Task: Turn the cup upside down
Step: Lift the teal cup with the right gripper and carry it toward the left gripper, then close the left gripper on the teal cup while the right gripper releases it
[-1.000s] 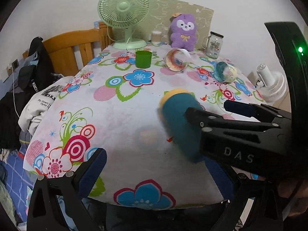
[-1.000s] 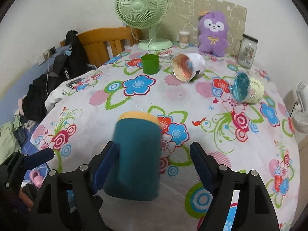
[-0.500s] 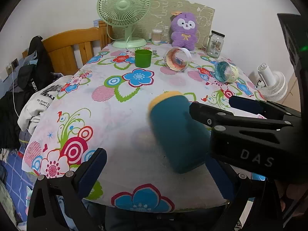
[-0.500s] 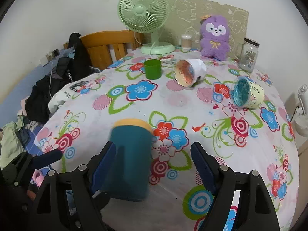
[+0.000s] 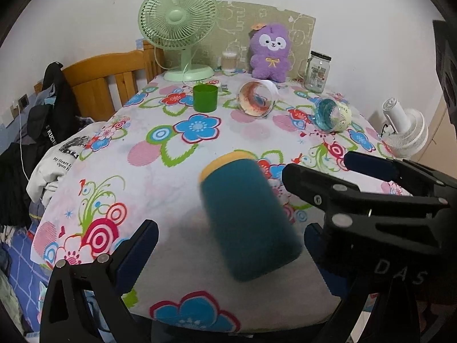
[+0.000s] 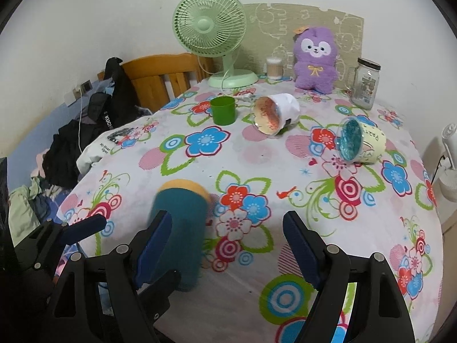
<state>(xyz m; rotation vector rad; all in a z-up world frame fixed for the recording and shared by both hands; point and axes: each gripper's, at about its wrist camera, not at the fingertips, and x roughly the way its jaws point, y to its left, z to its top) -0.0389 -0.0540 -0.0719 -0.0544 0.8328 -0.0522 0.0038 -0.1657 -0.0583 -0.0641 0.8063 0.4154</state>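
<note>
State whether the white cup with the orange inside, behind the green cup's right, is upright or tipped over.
Tipped over. The white cup lies on its side on the tablecloth, its open mouth facing the camera.

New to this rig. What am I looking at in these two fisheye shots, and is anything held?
There is no robot. A person holds a two-finger gripper in each hand, and a fisheye camera on each looks along its fingers. One picture comes from the left gripper, the other from the right gripper. Both are open. The teal cup, yellow end up, is tilted and motion-blurred. It sits beside the right gripper's left finger and is not clamped. On the floral tablecloth are an upright green cup, a white cup and a pale yellow cup lying on their sides, a fan, a purple plush toy and a glass jar.
</note>
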